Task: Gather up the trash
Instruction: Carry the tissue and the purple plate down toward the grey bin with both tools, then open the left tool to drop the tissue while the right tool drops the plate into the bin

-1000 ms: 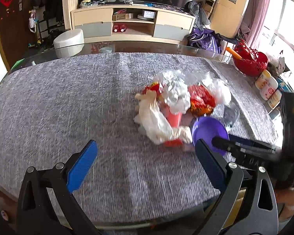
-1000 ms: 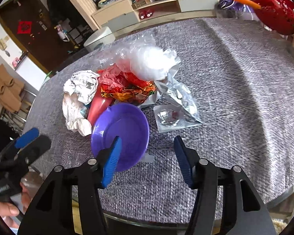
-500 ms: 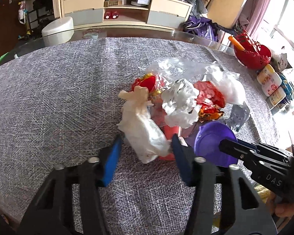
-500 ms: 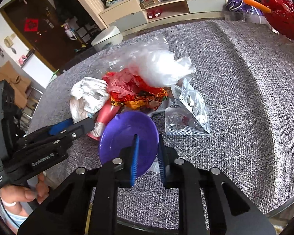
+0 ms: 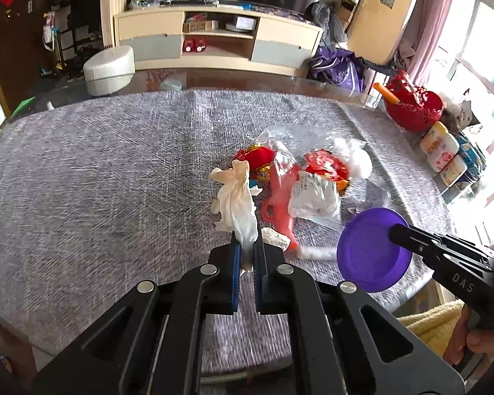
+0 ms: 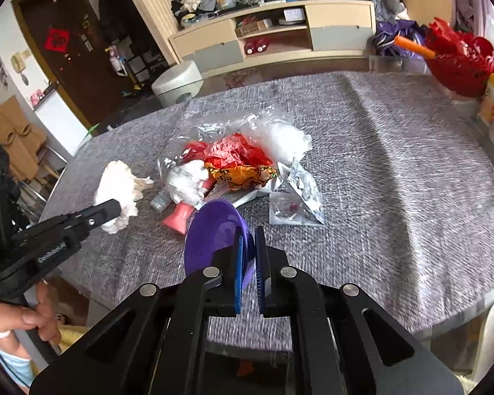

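The crumpled white tissue [image 5: 238,197] is pinched at its near tail by the left claw [image 5: 246,256], which has just been closing and now has the paper squeezed between its blue pads. The wad sticks up toward 12 o'clock from the tips, at about 9 o'clock of the trash pile [image 5: 299,181] on the grey tabletop [image 5: 98,171]. It looks feather-light and floppy, so I'd guess it tears before it slips; grabbing a thick bunch beats a thin corner.

The right claw [image 6: 248,256] has also just been closing, and it's clamped on the rim of the purple bowl [image 6: 214,233], which is tilted at the pile's 6 o'clock. That one looks like stiff, smooth plastic, light, so the rim is the obvious handle, though it could pivot in the pads.

Still lying there: red wrappers [image 6: 237,156], clear plastic bag [image 6: 273,131], pink cup [image 6: 179,215], foil blister packs [image 6: 296,197]. All crinkly and light, probably slippery.
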Tool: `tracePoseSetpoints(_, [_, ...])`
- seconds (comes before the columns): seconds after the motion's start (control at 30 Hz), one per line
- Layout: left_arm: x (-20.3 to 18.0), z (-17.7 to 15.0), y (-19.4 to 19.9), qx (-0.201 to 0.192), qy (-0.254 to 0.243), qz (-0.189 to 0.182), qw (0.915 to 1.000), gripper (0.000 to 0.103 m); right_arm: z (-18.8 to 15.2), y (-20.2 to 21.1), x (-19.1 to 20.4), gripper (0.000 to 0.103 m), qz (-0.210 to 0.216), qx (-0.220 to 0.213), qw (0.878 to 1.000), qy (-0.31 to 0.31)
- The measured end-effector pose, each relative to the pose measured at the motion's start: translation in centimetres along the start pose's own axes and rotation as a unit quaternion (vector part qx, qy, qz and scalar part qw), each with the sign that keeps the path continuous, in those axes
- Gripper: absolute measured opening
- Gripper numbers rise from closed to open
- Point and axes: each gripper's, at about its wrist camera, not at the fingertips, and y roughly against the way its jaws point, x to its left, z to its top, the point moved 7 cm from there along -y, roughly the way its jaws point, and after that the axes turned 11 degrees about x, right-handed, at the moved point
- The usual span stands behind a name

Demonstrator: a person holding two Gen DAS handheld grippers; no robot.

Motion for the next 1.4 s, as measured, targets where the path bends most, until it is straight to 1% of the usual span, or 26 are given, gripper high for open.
tracePoseSetpoints(0.17, [-0.6,-2.3,2.6,-0.012,-0.002,-0.003,0.9999,0.005,-1.4,1.8,0.5,0.008,-0.008,-0.012,1.0,0.004])
tracePoseSetpoints(0.27, [-1.1,-3.6,3.4,-0.009,-0.004,-0.006,0.9999,0.005,-2.6,2.6,0.8,0.008,-0.01,-0.014,1.0,0.005])
tracePoseSetpoints(0.37, [-1.8,-5.8,4.2,-0.006,-0.01,-0.012,0.9999,0.005,-3.6,3.4,1.2,0.008,-0.012,-0.016,1.0,0.01])
tracePoseSetpoints(0.5, [-3.0,-8.5,4.7,0.002,-0.018,-0.023,0.9996,0.005,-5.5,4.4,1.6,0.008,-0.015,-0.016,1.0,0.02])
tracePoseSetpoints(0.67, [-4.1,-12.2,4.5,0.02,-0.028,-0.029,0.999,0.005,-8.2,4.4,2.2,0.008,-0.016,-0.006,0.999,0.028])
tracePoseSetpoints(0.8, [-4.3,-15.3,3.6,0.041,-0.024,-0.032,0.9983,0.005,-11.0,3.5,2.4,0.008,-0.018,0.013,0.999,0.031])
tracePoseSetpoints(0.93, [-4.5,-18.2,2.3,0.065,-0.021,-0.036,0.997,0.005,-13.8,1.7,2.3,0.008,-0.023,0.039,0.999,0.03])
tracePoseSetpoints(1.07, [-4.8,-20.8,0.6,0.094,-0.022,-0.04,0.9946,0.005,-15.9,-0.1,2.2,0.008,-0.027,0.062,0.997,0.028])
tracePoseSetpoints(1.23, [-4.6,-22.8,-1.1,0.123,-0.013,-0.043,0.9914,0.005,-17.8,-2.1,1.9,0.008,-0.031,0.087,0.995,0.026])
tracePoseSetpoints(1.4, [-4.5,-24.0,-2.5,0.143,-0.012,-0.041,0.9888,0.005,-19.0,-4.0,1.6,0.008,-0.035,0.111,0.993,0.021])
